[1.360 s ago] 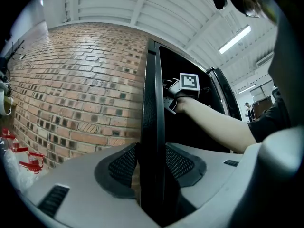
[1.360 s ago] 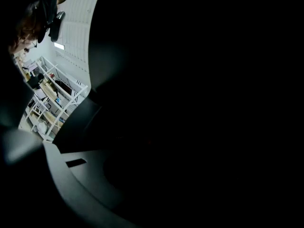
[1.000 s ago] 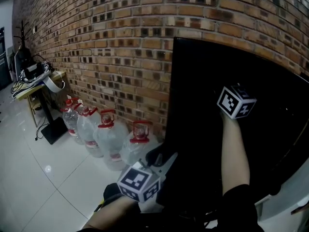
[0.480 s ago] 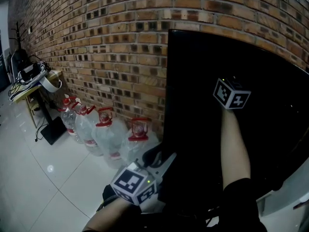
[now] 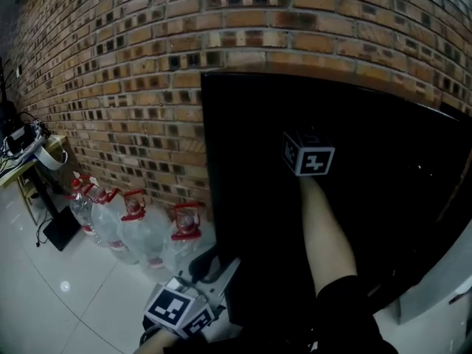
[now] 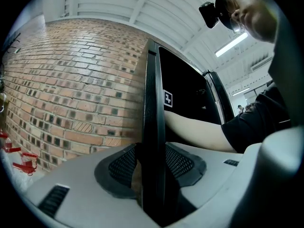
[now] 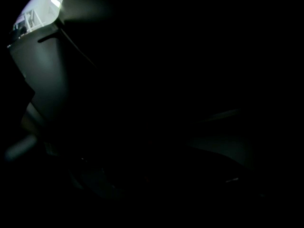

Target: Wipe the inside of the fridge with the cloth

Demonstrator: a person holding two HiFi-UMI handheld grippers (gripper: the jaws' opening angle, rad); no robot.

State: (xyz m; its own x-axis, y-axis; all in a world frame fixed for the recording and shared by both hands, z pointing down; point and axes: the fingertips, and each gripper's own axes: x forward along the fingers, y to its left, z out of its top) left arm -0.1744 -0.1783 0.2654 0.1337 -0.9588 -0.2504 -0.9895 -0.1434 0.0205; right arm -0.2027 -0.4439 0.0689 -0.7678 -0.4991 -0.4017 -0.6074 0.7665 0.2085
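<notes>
The black fridge (image 5: 369,198) stands against a brick wall, and its inside is dark. My left gripper (image 5: 216,268) is low at the fridge's left side. In the left gripper view its two pads (image 6: 123,165) sit on either side of the thin black door edge (image 6: 153,103), so the left gripper (image 6: 152,163) is shut on it. My right arm (image 5: 324,242) reaches into the dark opening. Only the marker cube of the right gripper (image 5: 308,153) shows; its jaws are hidden. The right gripper view is almost black, with only a grey panel (image 7: 42,80) showing at the upper left. I see no cloth in any view.
Several large water jugs with red caps (image 5: 144,231) stand on the shiny floor along the brick wall (image 5: 110,87), left of the fridge. A small table with cables (image 5: 22,142) is at the far left. A white panel (image 5: 442,271) shows at the lower right.
The head view has swung, so the fridge and the jugs now sit further left in the picture. The right gripper's cube shifted left with it. The left gripper keeps its hold on the door edge.
</notes>
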